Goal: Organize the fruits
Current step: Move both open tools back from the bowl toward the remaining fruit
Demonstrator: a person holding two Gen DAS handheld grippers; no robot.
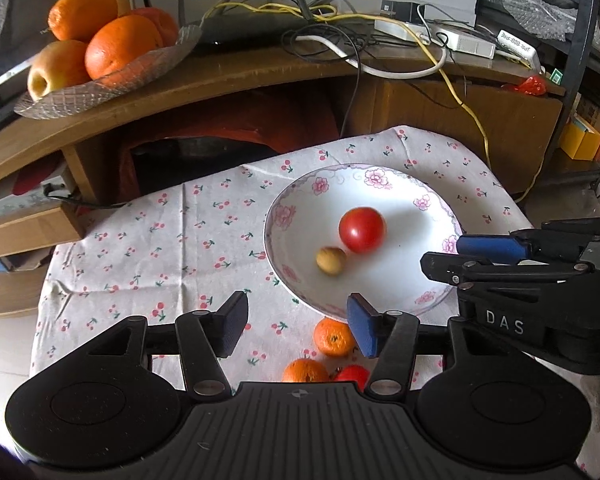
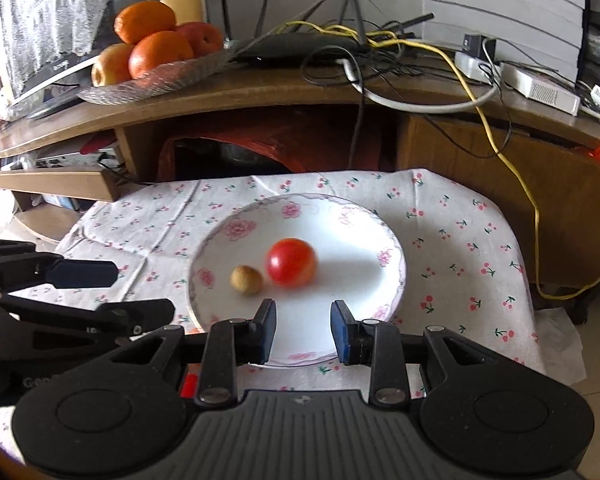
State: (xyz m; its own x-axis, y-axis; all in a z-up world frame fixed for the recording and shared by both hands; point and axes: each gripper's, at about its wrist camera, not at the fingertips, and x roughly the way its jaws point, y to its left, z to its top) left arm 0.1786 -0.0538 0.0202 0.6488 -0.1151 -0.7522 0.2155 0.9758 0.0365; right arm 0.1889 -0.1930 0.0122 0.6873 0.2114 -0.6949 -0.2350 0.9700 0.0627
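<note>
Both your grippers, left gripper (image 1: 296, 330) and right gripper (image 2: 303, 332), are spread and empty. Tomato (image 2: 291, 261) looks blurred on the plate (image 2: 384, 280); a careless nudge could roll it off.

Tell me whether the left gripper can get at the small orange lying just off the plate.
Probably yes: the left gripper is open and empty, and the small orange lies on the cloth by its right finger, uncovered.

Curved wooden desk (image 2: 284, 92) at far side, carrying a black router (image 2: 296, 50), tangled cables and a yellow cord (image 2: 512, 168). Cherry-print tablecloth (image 2: 460, 248) near; pale tiled floor (image 1: 4, 344) left.
</note>
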